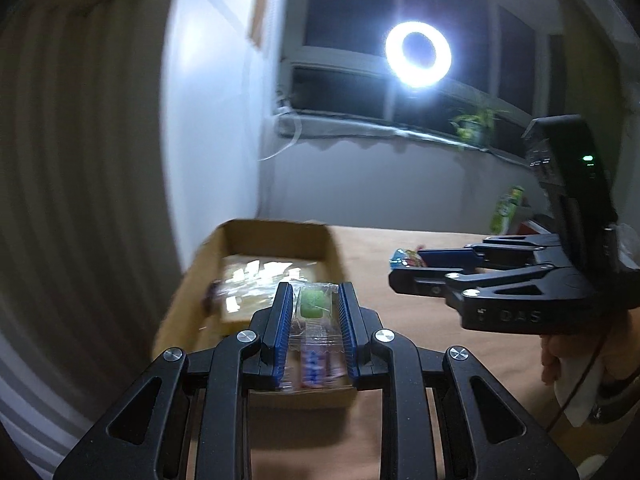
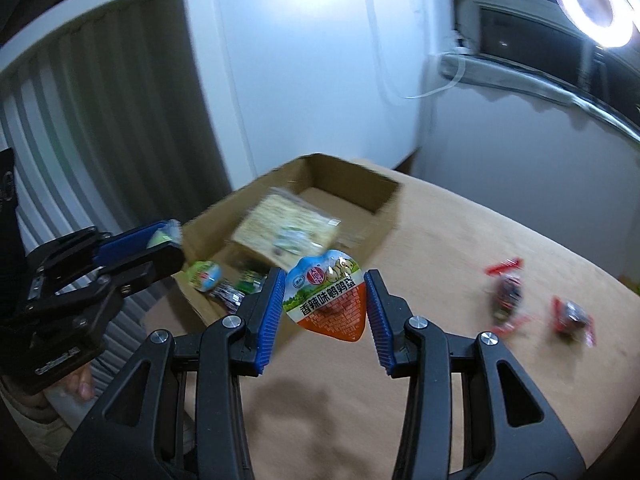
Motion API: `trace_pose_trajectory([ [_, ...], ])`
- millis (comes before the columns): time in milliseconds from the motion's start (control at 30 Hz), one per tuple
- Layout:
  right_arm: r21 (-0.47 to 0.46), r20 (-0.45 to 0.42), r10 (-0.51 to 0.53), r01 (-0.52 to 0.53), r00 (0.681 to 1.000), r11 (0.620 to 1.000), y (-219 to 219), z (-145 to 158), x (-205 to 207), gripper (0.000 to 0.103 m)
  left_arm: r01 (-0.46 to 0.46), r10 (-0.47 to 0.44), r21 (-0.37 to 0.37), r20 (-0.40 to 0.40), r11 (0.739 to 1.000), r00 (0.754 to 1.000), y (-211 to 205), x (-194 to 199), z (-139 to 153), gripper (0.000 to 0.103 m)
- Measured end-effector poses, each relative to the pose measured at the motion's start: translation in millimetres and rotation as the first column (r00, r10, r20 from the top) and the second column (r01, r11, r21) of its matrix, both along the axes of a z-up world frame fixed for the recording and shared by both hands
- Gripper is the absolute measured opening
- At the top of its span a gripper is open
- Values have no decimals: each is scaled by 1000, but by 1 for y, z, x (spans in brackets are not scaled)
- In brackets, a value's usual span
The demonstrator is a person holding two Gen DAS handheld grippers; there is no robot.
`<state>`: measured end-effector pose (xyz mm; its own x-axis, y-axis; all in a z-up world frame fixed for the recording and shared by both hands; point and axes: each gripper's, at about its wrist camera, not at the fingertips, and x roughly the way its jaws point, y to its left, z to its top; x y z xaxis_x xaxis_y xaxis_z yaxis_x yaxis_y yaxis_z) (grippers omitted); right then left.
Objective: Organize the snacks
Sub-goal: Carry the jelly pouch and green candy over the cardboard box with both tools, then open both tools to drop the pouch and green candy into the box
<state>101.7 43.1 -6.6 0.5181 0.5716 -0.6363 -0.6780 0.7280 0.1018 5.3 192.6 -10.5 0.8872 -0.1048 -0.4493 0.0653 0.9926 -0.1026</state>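
My left gripper [image 1: 311, 294] is shut on a clear-wrapped snack with a green piece [image 1: 313, 305], held over the near end of an open cardboard box [image 1: 276, 240]. The box holds a large pale packet [image 2: 286, 226] and a few small snacks [image 2: 206, 275]. My right gripper [image 2: 325, 278] holds an orange and white quail egg pack [image 2: 326, 300] between its blue pads, above the table just right of the box. In the left wrist view the right gripper [image 1: 396, 266] is to the right with the pack's edge showing [image 1: 406, 258].
Two dark candies in red wrappers [image 2: 506, 292] [image 2: 572, 314] lie on the tan table [image 2: 440, 240] to the right. A green packet [image 1: 506, 208] stands at the far table edge. A ring light [image 1: 418, 54] shines by the window; a white wall is behind the box.
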Motion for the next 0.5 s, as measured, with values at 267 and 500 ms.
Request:
trace_pose_trajectory([
  [267,-18,-22,86,-87,996,996,58,-17,20,43,-52,48,-39,-81,998,996,41,28,-33,22],
  [500,4,-33,85,-84,996,996,57,-28,32,69,-114,110,-39,-96,993,989,49,30,-46,79],
])
